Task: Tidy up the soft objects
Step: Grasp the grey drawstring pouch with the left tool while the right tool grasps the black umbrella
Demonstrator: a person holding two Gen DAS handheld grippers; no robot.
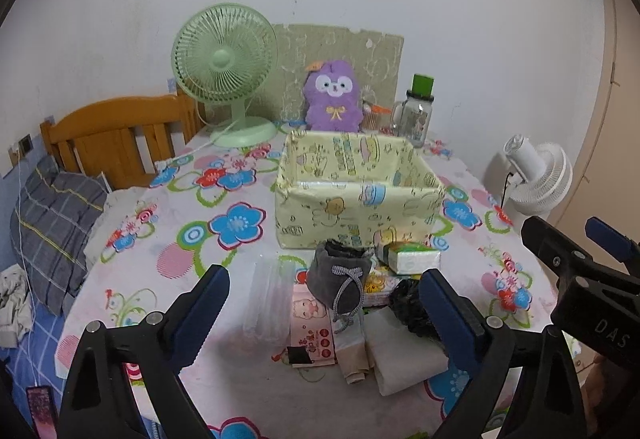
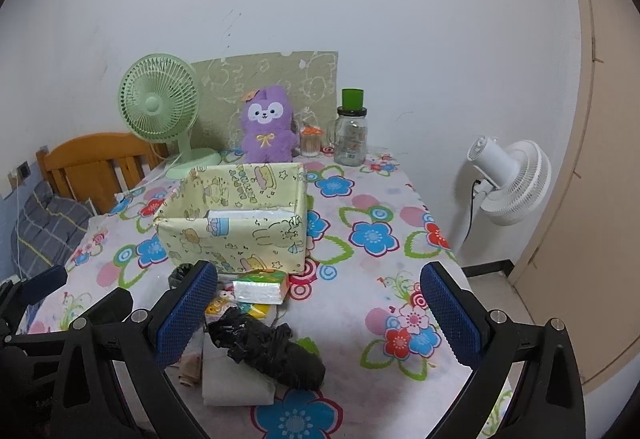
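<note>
Table under a flowered cloth; far edge against the wall carries a green fan, a purple plush toy and a glass jar; none of these is in reach.

Yellow box stands open-topped at mid-table, toward the far side; the likely destination; the right wrist view looks over its near wall and shows something pale lying on the bottom, which the left view does not.

Pile of soft things lies between the box and the near edge, touching or overlapping one another: folded white cloth nearest the edge; crumpled black bag on top of it, long axis running from near-right toward far-left in the right view; grey drawstring pouch upright just in front of the box; tissue pack beside it at the box's near corner; clear plastic sleeve, seen only from the left.

Left gripper held wide, nothing between the pads; the pouch sits straight ahead between its fingers, so this hand is judged nearer to it.

Right gripper also wide and empty; the black bag lies low and left of centre, hard by its left finger; a shift leftward seems needed before closing.
</note>
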